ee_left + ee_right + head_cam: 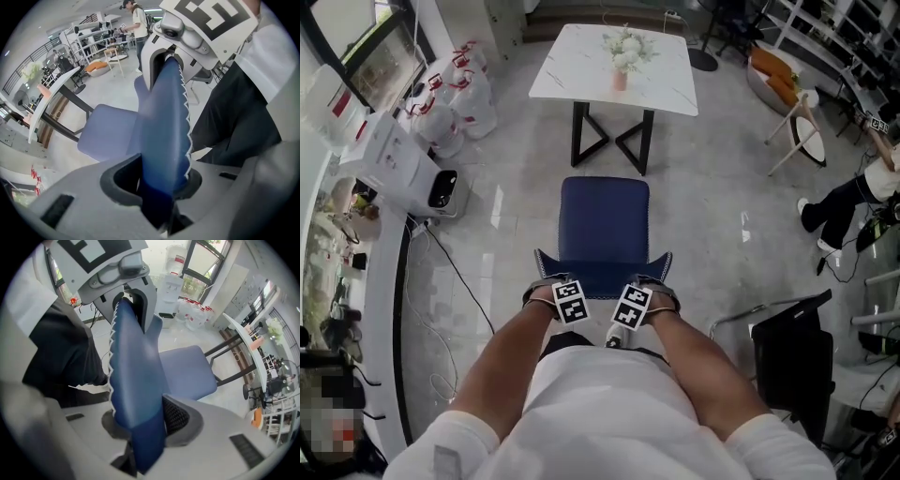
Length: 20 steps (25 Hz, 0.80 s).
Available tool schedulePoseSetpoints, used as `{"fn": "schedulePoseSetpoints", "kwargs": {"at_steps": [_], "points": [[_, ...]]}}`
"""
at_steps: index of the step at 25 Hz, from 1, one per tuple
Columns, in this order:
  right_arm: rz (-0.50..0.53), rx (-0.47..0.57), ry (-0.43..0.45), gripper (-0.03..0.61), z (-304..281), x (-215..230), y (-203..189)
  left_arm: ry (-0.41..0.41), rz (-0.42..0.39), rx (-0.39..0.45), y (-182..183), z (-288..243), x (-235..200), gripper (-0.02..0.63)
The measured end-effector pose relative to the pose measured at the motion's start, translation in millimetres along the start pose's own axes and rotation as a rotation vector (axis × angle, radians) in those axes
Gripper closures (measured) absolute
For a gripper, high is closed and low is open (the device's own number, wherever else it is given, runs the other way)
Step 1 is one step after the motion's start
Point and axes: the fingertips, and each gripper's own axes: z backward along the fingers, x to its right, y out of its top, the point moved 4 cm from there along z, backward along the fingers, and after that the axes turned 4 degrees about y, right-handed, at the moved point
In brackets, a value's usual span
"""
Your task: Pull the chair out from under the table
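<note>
The blue chair (604, 217) stands on the floor in front of the white marble table (581, 70), its seat out in the open and its backrest nearest to me. My left gripper (547, 287) and right gripper (658, 287) point down side by side over the backrest's top edge. In the left gripper view the blue backrest (164, 122) with its white zigzag stitching runs between the jaws of the left gripper (159, 180), which are shut on it. The right gripper (140, 423) clamps the backrest (133, 366) the same way.
A vase of white flowers (623, 52) stands on the table. A white machine (398, 159), red-and-white bags (455, 94) and a floor cable (455, 277) lie left. A black chair (792, 361), a seated person (853, 197) and a small round table (806, 127) are right.
</note>
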Motion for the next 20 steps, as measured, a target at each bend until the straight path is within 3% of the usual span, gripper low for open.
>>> {"fn": "schedulePoseSetpoints", "kwargs": {"at_steps": [20], "points": [[-0.076,-0.021,0.004,0.456,18.2,-57.9,33.1,-0.043,-0.036,0.039,-40.5,32.0,36.5,0.494]]}}
